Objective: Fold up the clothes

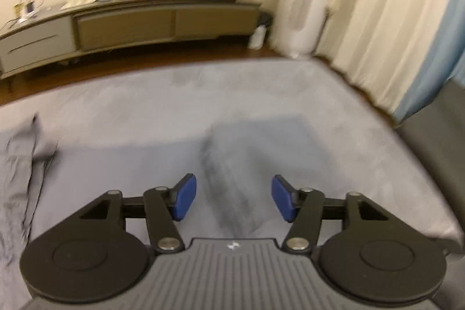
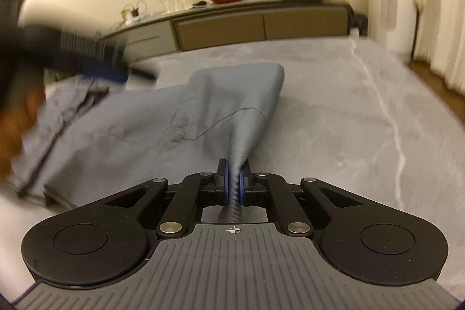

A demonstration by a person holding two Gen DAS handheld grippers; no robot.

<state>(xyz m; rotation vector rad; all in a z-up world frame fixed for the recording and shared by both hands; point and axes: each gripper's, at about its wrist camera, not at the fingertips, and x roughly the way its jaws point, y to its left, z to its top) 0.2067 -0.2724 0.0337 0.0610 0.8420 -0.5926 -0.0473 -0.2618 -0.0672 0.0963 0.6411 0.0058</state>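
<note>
Item: grey-blue garment [image 2: 162, 124], spread on a grey bed [image 2: 348, 112], its bulk running toward 10 o'clock in the right wrist view. Right tongs [image 2: 234, 182]: clamped on a bunched, twisted end of the garment. Left tongs [image 1: 234, 198]: spread wide, holding nothing (blurred in both views), above the bed, garment edge [image 1: 20, 164] at 9 o'clock. Background: sideboard [image 1: 128, 25], curtains [image 1: 392, 19].

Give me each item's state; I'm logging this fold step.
Left gripper: open, empty, above the bed.
Right gripper: shut on the shirt's bunched edge.
Shirt: spread on the bed, one corner pulled taut.
Cabinet: doors closed.
Curtain: drawn.
</note>
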